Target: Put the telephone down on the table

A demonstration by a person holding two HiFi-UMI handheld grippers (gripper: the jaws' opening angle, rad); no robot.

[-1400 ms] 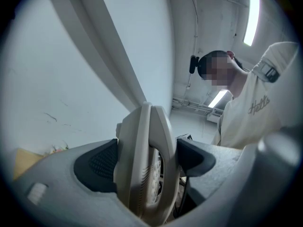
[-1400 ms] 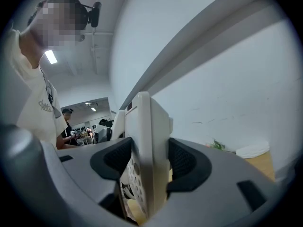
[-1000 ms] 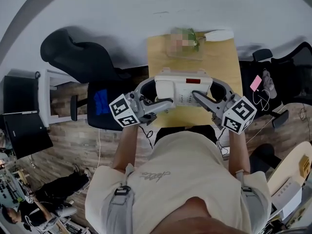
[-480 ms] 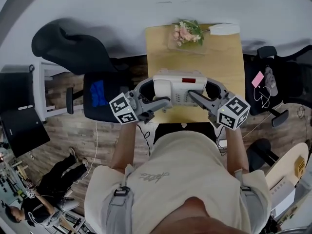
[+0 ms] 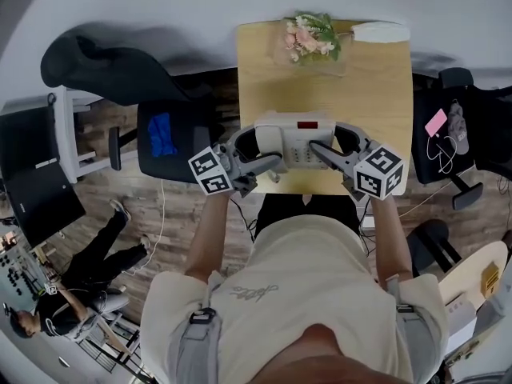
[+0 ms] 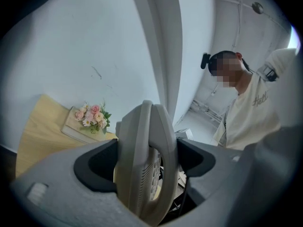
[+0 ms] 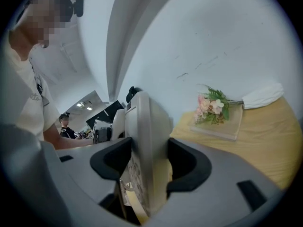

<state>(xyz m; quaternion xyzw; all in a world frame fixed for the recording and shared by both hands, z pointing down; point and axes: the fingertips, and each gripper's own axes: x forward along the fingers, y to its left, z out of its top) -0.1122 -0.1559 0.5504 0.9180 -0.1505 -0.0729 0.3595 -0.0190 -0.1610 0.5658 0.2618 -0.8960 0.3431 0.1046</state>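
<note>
A cream desk telephone [image 5: 294, 139] with a red display and handset hangs over the near edge of the light wooden table [image 5: 376, 86], held from both ends. My left gripper [image 5: 258, 146] is shut on its handset side; in the left gripper view the telephone [image 6: 146, 164] stands edge-on between the jaws of the left gripper [image 6: 147, 157]. My right gripper [image 5: 332, 142] is shut on the telephone's right side. The right gripper view shows the telephone [image 7: 147, 145] clamped in the right gripper [image 7: 146, 162]. Whether the telephone touches the table cannot be told.
A bunch of pink flowers [image 5: 310, 36] lies on a flat book at the table's far edge, with a white cloth [image 5: 380, 32] beside it. A black office chair [image 5: 164, 134] stands left of the table, another chair [image 5: 464, 134] right. A person [image 5: 56, 310] sits at lower left.
Both grippers have carried the telephone forward over the table; more of the tabletop now shows around it. The grips on the telephone have not changed.
</note>
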